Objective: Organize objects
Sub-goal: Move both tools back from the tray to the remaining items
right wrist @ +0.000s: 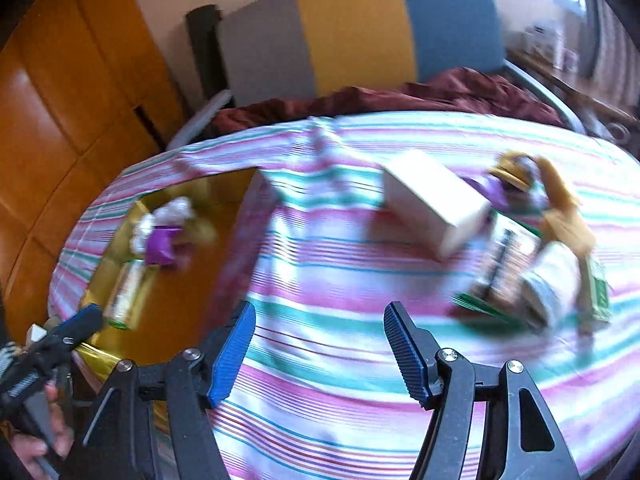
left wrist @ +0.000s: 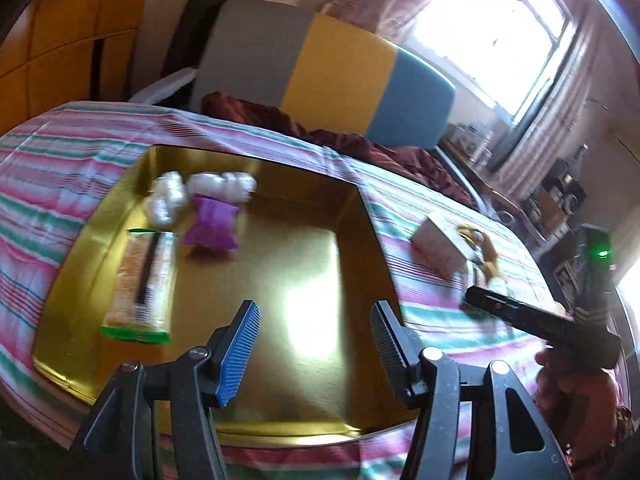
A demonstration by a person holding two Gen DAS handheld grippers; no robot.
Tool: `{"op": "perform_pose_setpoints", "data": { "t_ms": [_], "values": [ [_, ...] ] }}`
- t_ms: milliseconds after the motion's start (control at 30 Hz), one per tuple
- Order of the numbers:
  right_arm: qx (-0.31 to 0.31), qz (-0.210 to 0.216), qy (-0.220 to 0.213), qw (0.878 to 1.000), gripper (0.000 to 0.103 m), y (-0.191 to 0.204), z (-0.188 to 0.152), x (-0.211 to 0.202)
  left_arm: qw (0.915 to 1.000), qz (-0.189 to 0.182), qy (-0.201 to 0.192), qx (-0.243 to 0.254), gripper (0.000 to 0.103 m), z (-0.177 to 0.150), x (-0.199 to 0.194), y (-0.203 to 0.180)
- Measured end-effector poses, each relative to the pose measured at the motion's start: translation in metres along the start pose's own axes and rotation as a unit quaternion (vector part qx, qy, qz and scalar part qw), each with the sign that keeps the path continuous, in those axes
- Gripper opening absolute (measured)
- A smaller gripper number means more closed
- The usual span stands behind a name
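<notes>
the left gripper [left wrist: 316, 344] is hovering over the gold tray [left wrist: 360, 216] on the striped sheet [left wrist: 52, 168], its fingers standing apart with nothing between them, while a long snack packet [left wrist: 140, 284], a purple packet [left wrist: 212, 224] and some white wrapped pieces [left wrist: 200, 190] are lying at the tray's far left side. the right gripper [right wrist: 320, 352] is hanging over the bare sheet beside the tray, fingers likewise apart and empty. a white box [right wrist: 436, 204] and a blurred heap, possibly more packets [right wrist: 520, 264], are lying on the sheet to the tray's right, well apart from it.
</notes>
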State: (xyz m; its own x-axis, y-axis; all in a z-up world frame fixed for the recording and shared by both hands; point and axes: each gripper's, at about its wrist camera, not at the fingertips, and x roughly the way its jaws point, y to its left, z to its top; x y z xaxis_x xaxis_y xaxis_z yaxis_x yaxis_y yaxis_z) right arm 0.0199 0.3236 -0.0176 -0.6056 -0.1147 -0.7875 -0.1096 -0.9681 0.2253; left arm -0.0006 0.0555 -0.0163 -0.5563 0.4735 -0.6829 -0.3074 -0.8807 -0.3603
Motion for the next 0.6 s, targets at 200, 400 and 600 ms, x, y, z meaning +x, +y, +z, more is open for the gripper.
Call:
{"op": "perform_pose_setpoints", "data": {
  "t_ms": [200, 400, 600],
  "values": [
    [0.058, -0.051, 0.005, 0.997, 0.068, -0.07, -0.02, -0.011, 0.9985, -0.029, 0.012, 0.044, 0.061, -0.007, 0.002, -0.035],
    [0.1, -0.098, 0.003, 0.99, 0.068, -0.133, -0.033, -0.026, 0.9942, -0.054, 0.044, 0.082, 0.062, -0.018, 0.016, -0.072],
    [0.14, -0.138, -0.022, 0.98, 0.069, -0.186, -0.03, -0.043, 0.987, -0.068, 0.067, 0.129, 0.062, -0.031, 0.026, -0.108]
  ]
}}
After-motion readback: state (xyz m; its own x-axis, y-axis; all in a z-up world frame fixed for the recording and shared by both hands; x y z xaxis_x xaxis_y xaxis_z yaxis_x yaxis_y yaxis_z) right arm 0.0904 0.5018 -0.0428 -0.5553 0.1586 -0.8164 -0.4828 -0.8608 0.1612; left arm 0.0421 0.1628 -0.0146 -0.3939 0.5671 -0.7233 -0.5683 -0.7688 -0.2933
